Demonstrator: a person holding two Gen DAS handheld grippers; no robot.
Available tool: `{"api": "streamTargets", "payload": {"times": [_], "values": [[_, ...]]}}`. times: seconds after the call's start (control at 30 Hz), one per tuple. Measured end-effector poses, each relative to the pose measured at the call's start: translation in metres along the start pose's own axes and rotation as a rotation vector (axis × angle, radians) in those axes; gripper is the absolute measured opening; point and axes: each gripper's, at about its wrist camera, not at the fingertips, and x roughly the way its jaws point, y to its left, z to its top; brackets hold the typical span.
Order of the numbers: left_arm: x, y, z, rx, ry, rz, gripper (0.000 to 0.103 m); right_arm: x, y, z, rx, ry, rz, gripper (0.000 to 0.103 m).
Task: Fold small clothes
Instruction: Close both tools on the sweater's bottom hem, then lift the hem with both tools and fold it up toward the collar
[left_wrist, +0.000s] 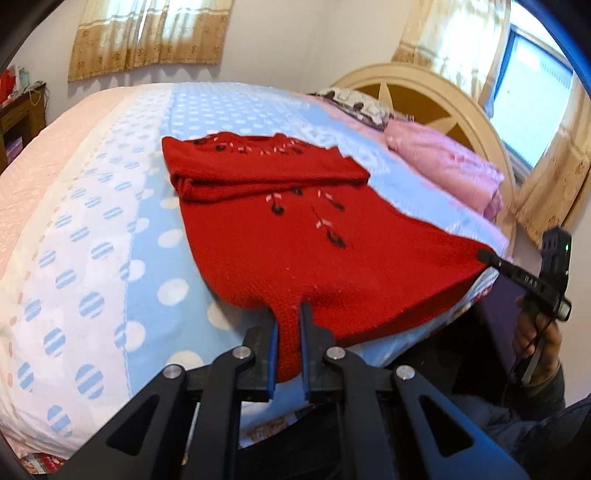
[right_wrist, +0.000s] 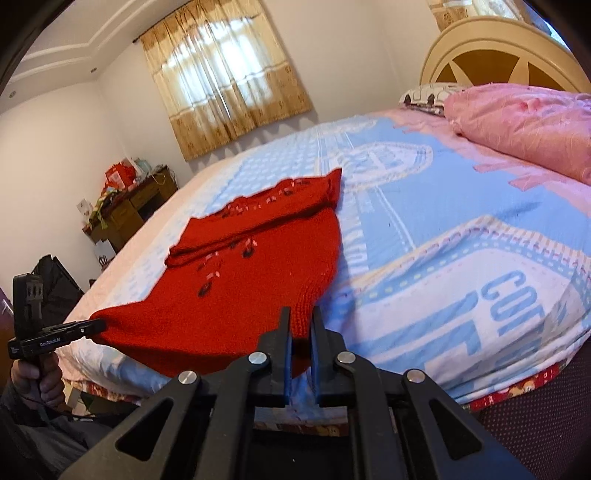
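Observation:
A red knit sweater (left_wrist: 277, 229) with black and pink stitching lies on the bed, its sleeves folded across the chest. Its lower hem hangs at the near bed edge. My left gripper (left_wrist: 290, 308) is shut on the hem's left corner, with red knit pinched between its fingers. My right gripper (right_wrist: 299, 314) is shut on the hem's right corner of the sweater (right_wrist: 240, 288). Each gripper shows in the other's view: the right gripper (left_wrist: 484, 255) at the sweater's right edge, the left gripper (right_wrist: 99, 325) at its left edge, each held by a hand.
The bed has a blue and white blanket (left_wrist: 110, 229) with dots and lettering. A pink folded cover (right_wrist: 524, 125) and a patterned pillow (left_wrist: 354, 103) lie by the cream headboard (left_wrist: 424, 96). A cluttered wooden desk (right_wrist: 129, 206) stands past the bed's far side, below curtains.

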Motion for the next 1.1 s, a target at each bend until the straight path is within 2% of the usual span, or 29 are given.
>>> {"api": "streamTargets", "payload": {"times": [0.13, 0.47, 0.73, 0.97, 1.1], "values": [[-0.001, 0.005, 0.013, -0.023, -0.038, -0.038, 0.01, -0.006, -0.001, 0.013, 0.022, -0.045, 0.017, 0.007], [-0.005, 0.021, 0.047, -0.036, -0.12, -0.04, 0.01, 0.001, 0.016, 0.064, -0.01, -0.122, 0.011, 0.007], [0.004, 0.036, 0.074, -0.053, -0.127, -0.043, 0.009, 0.02, 0.041, 0.102, -0.057, -0.155, 0.019, 0.007], [0.004, 0.05, 0.105, -0.051, -0.172, -0.022, 0.009, 0.041, 0.056, 0.142, -0.096, -0.175, -0.004, 0.007], [0.014, 0.065, 0.12, -0.076, -0.17, -0.022, 0.009, 0.057, 0.062, 0.166, -0.107, -0.182, -0.019, 0.007]]}}
